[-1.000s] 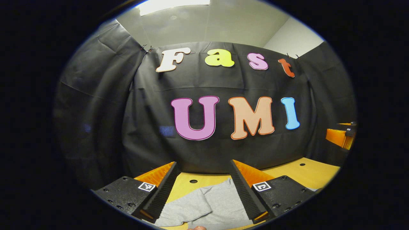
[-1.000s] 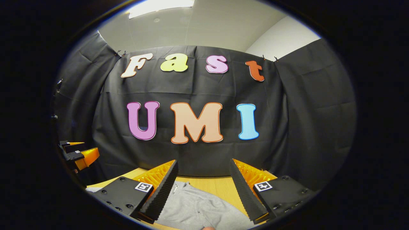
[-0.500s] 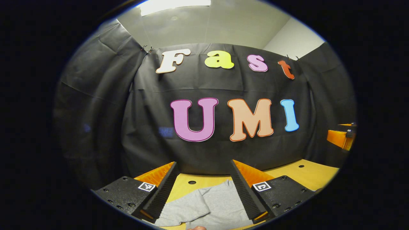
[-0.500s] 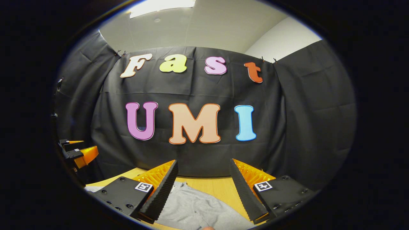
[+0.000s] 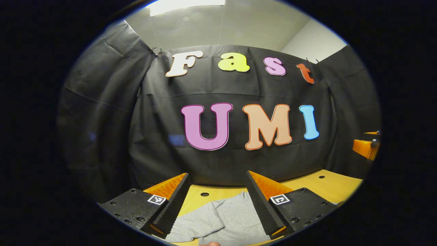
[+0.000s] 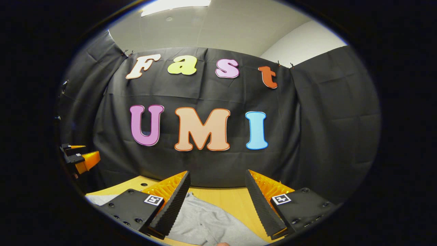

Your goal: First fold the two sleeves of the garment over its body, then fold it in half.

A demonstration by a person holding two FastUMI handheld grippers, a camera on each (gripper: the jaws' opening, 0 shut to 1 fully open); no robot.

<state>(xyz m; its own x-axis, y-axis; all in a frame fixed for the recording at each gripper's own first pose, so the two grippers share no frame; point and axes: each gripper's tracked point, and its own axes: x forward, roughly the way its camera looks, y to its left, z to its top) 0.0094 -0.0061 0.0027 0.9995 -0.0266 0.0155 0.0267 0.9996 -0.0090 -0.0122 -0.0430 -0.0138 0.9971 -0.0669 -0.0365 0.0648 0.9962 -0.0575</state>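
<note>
Two open grippers above grey garment (image 5: 222, 220).

A: Looks like a recording booth in a lab or office room, not a home.

B: Agreed. Black cloth wall (image 5: 109, 112) hung on three sides, creased, clipped up along its top edge with small clips (image 5: 156, 51).

A: Above the cloth, plain pale room wall (image 6: 304, 44) and flat ceiling with a bright panel light (image 5: 186, 5).

B: Bare light-wood desk (image 5: 336, 186) with small round holes (image 5: 205, 194) in its top, like a fixture board.

A: Square coded markers (image 6: 153, 200) stuck on each hand-held tool, as for camera tracking.
</note>
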